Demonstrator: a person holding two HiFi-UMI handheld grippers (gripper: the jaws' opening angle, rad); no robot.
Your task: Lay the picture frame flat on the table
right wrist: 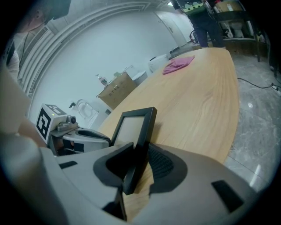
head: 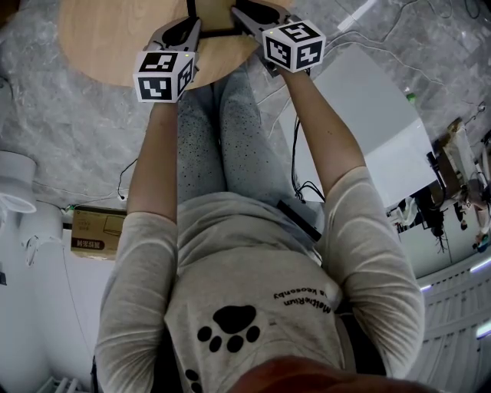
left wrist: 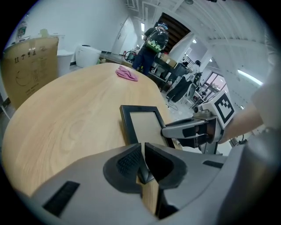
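Note:
A black picture frame (left wrist: 145, 125) with a pale panel sits over the round wooden table (left wrist: 66, 118), its long side pointing away from me. My left gripper (left wrist: 143, 160) is shut on the frame's near corner, its pads close together. The right gripper (right wrist: 140, 165) straddles the frame's (right wrist: 131, 127) other near edge with its jaws wide. That edge leans on the left jaw and stands off the ribbed right pad. In the head view both grippers, left (head: 188, 27) and right (head: 245, 11), reach over the table edge, and only a thin black bar of the frame (head: 219, 32) shows.
A pink cloth (left wrist: 126, 73) lies at the table's far side. A cardboard box (left wrist: 30, 66) stands beyond the table, another (head: 98, 230) on the floor at my left. A white board (head: 376, 123) lies to my right. People (left wrist: 153, 48) stand at a bench in the background.

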